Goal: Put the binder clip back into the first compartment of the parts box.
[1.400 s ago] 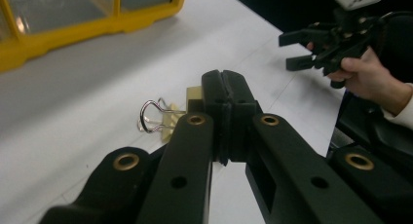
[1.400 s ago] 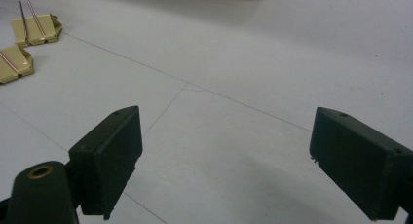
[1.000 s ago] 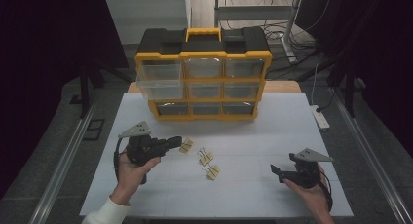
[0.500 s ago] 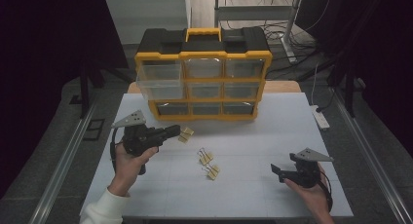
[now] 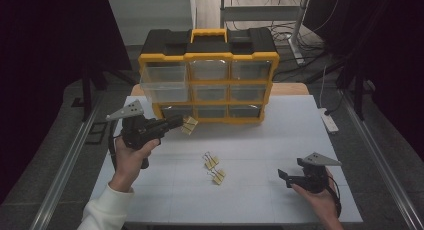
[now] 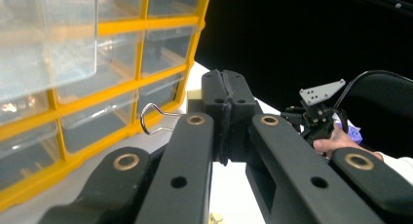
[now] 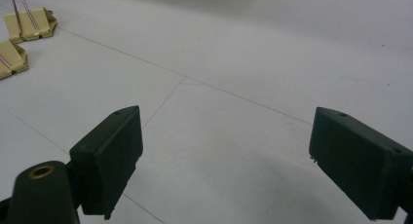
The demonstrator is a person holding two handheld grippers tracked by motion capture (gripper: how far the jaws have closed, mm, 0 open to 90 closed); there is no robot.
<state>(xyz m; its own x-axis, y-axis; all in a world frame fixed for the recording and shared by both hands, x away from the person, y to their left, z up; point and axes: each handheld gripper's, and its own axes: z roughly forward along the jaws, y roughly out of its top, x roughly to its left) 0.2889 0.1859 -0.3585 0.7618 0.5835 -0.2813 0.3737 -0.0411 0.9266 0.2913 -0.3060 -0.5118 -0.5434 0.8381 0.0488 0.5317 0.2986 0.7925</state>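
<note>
The left gripper (image 5: 176, 123) is clamped on a small binder clip (image 5: 189, 125), lifted off the table (image 5: 270, 140) just before the drawer organizer (image 5: 210, 85); light, stiff and springy, it is best pinched across its flat body, not the slippery wire loops. Since a second ago this gripper has risen and moved toward the open upper-left drawer (image 5: 165, 85). The right gripper (image 5: 284, 177) rests with jaws apart, two more clips (image 5: 214, 168) between

High view: overhead at the near side, facing forward and down on the white table (image 5: 260, 140).
Left gripper view: close, facing the yellow-framed clear-drawer organiser (image 6: 87, 87).
Right gripper view: low, near the tabletop.
Shared: two tan binder clips (image 5: 214, 168), table.
</note>
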